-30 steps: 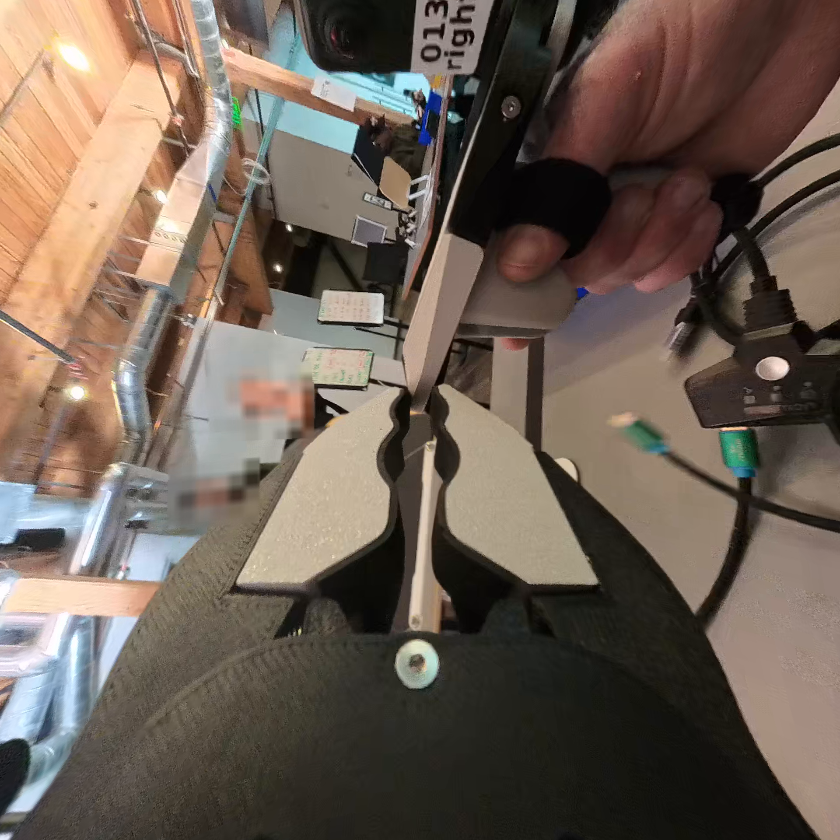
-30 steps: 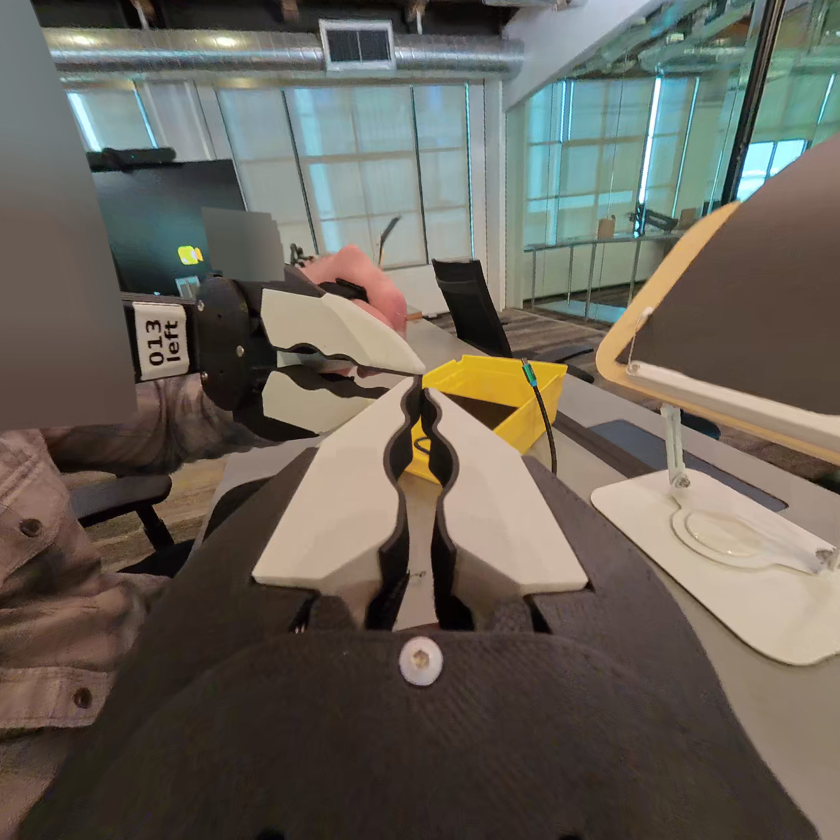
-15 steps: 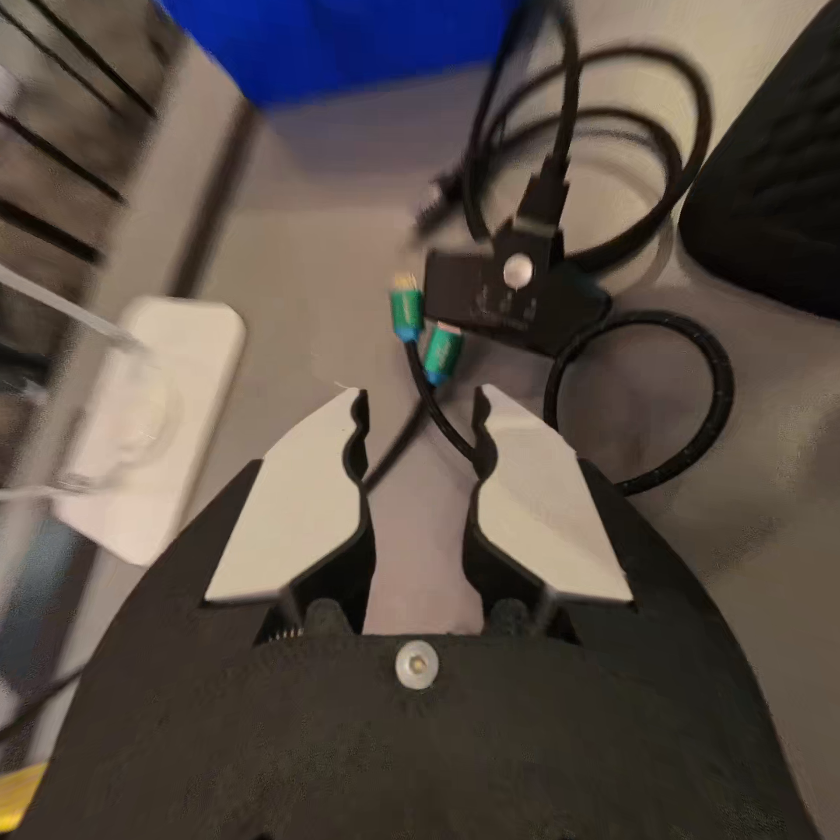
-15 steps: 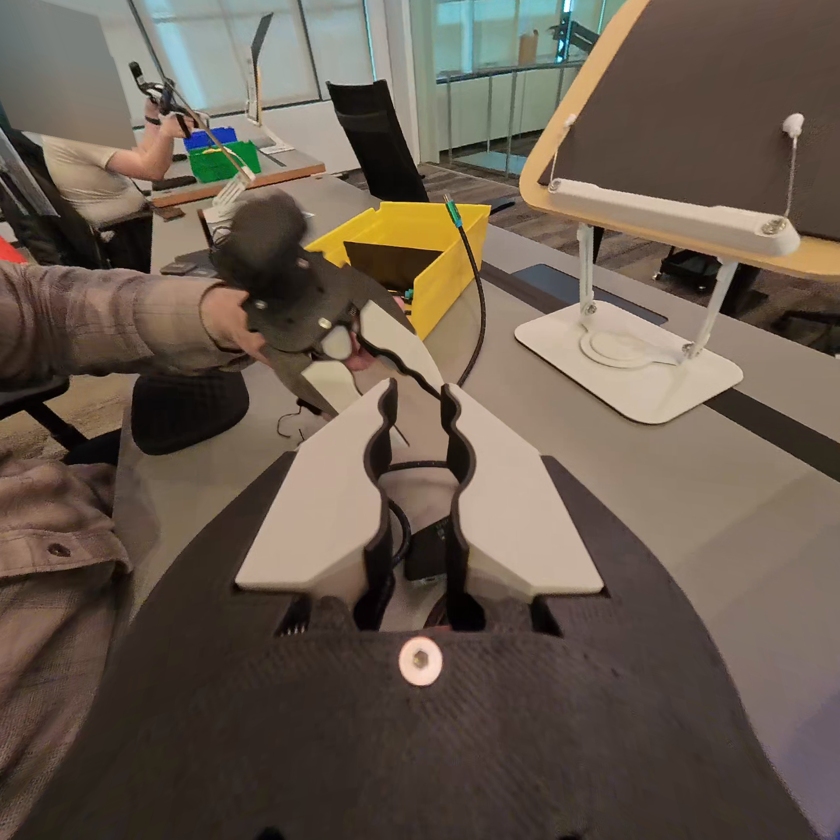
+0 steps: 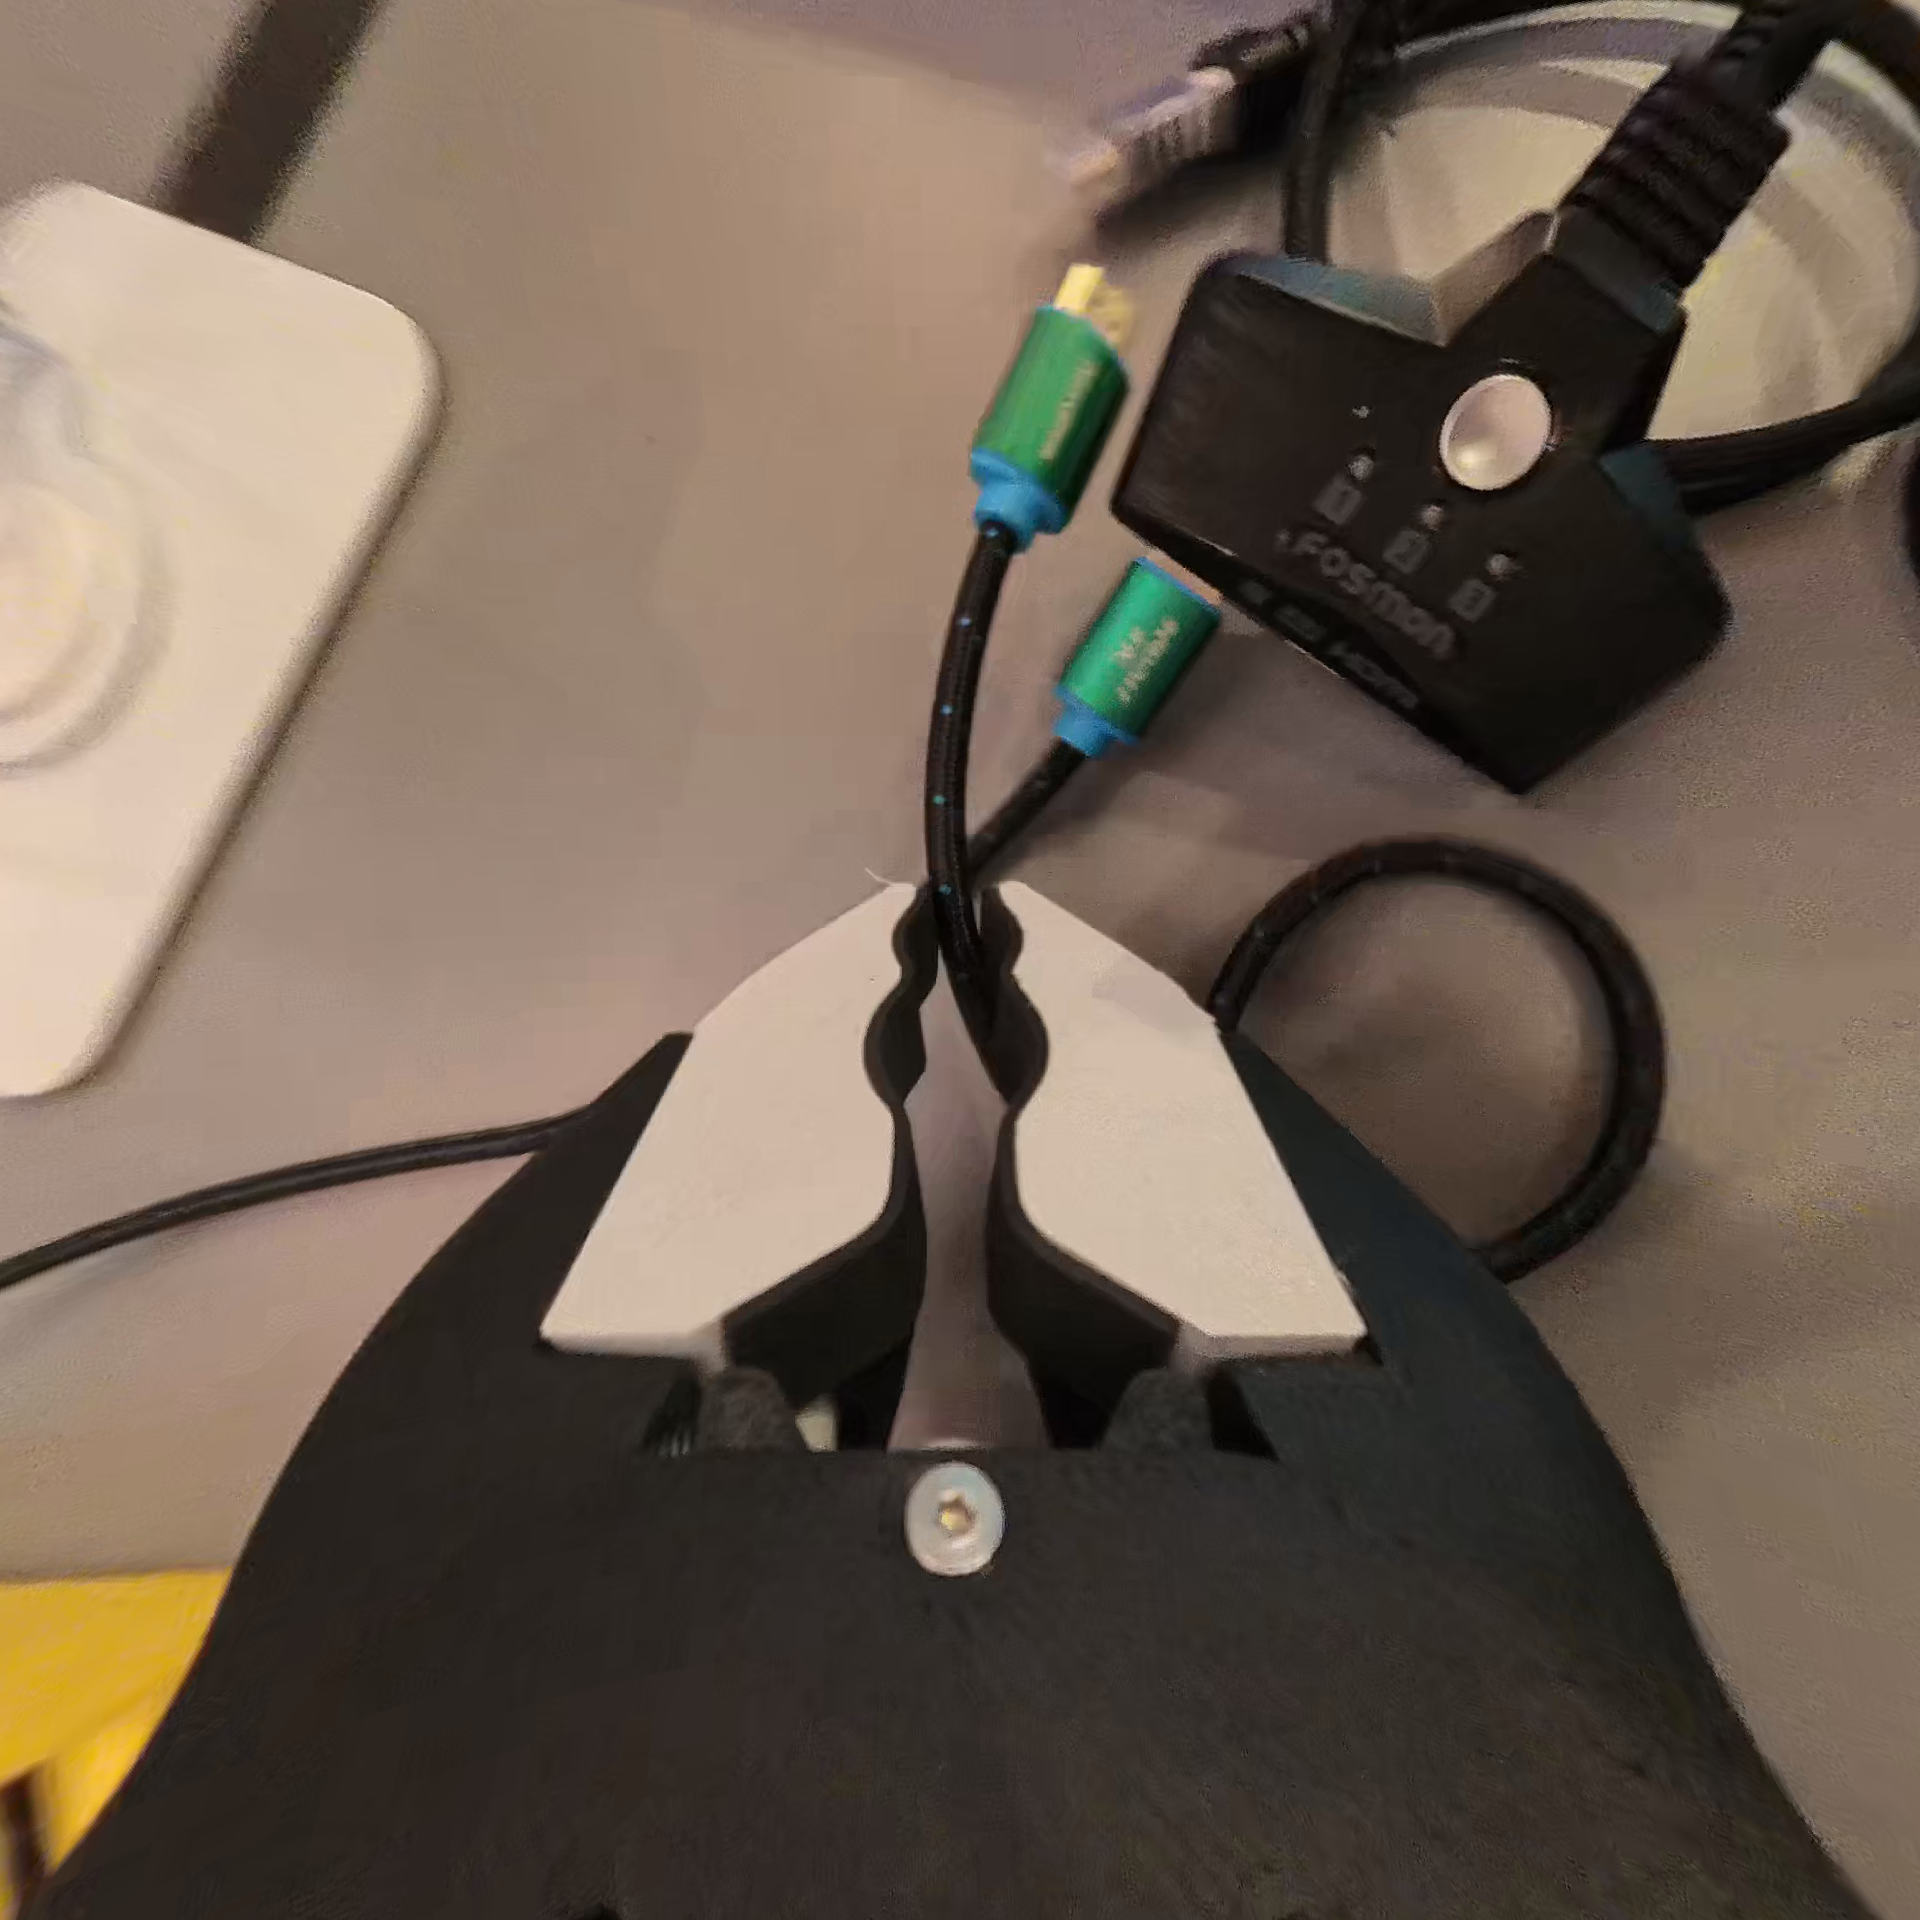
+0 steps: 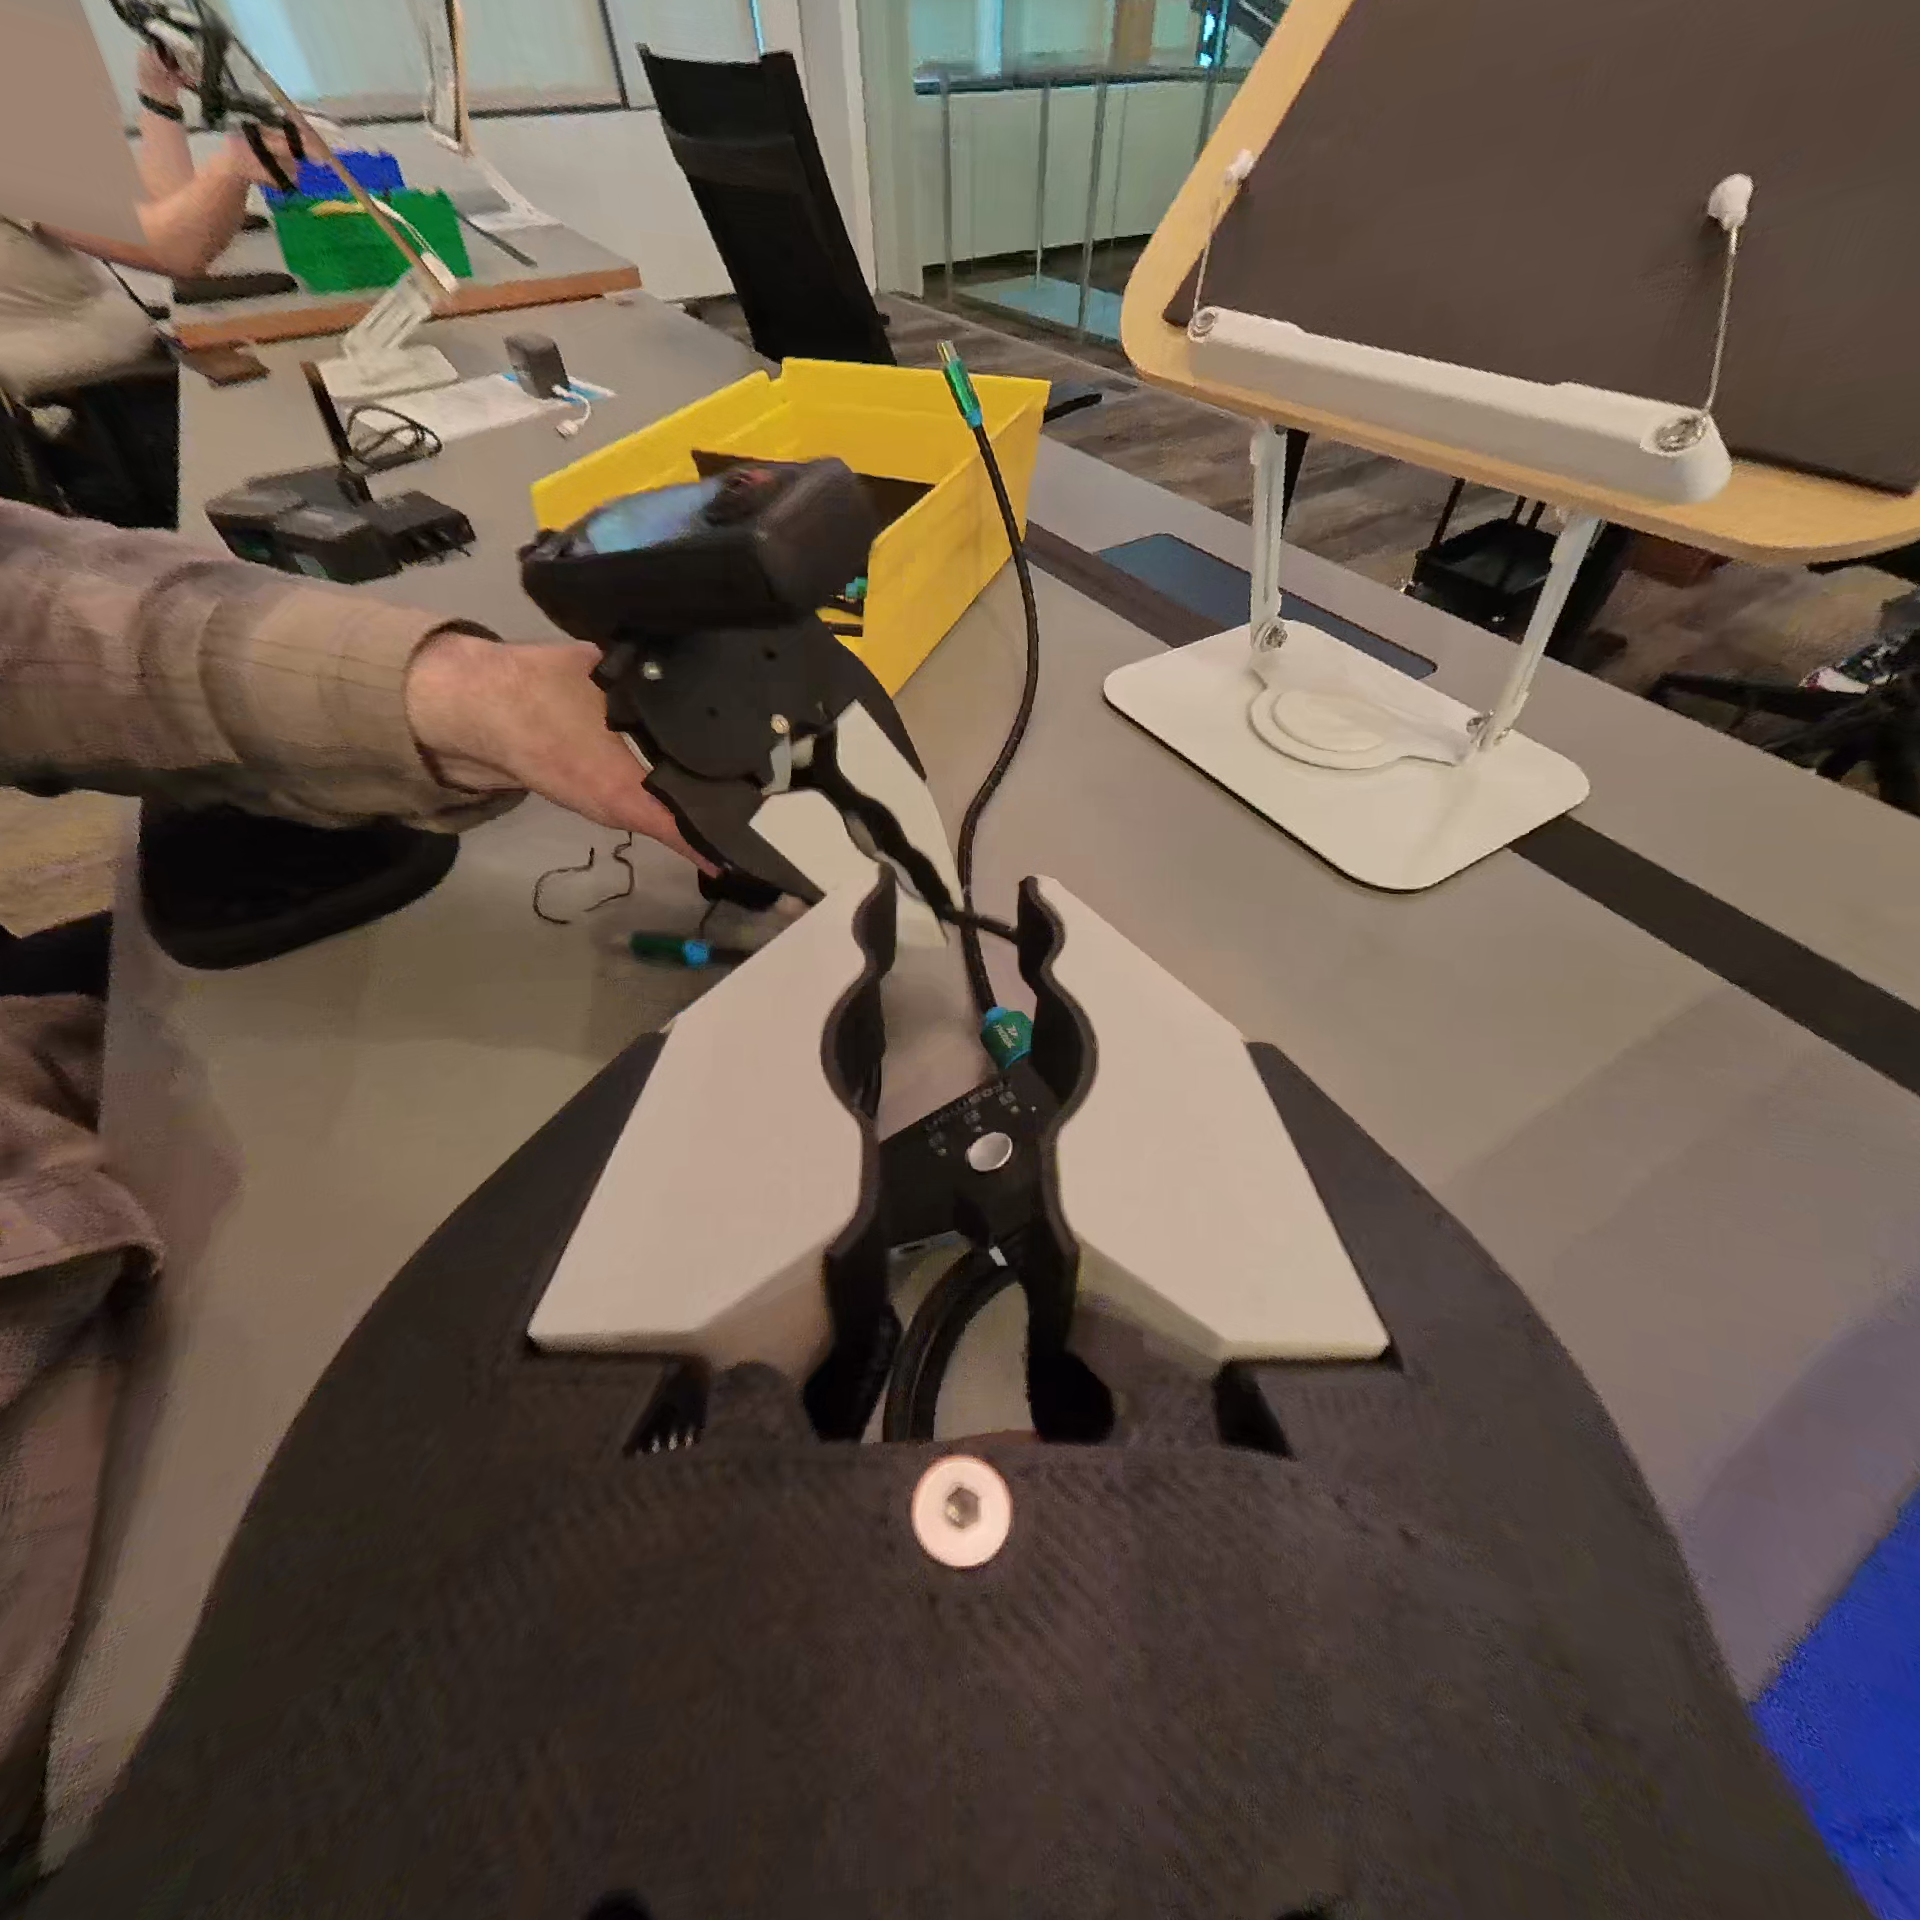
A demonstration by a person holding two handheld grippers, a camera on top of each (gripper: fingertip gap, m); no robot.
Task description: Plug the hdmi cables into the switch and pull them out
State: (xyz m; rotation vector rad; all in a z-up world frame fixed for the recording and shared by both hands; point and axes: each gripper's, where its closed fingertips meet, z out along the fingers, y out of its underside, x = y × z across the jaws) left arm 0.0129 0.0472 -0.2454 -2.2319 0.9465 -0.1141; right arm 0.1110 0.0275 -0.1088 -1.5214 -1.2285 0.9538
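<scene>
On desk, left fingers (image 5: 961, 914): pinched on braided cable (image 5: 951, 717)
Right fingers (image 6: 956, 904): open, straddling switch (image 6: 977, 1153)
Tip: regrip nearer 12 o'clock green plug (image 5: 1049, 416), align squarely

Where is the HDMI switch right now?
In the right wrist view the HDMI switch lies on the grey table between the open right tongs. In the left wrist view it sits upper right, beside two green plugs.

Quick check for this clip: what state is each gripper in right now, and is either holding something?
Left gripper: jaws shut on the braided HDMI cable, behind its green plug.
Right gripper: jaws open, holding nothing, straddling the black switch.
</scene>
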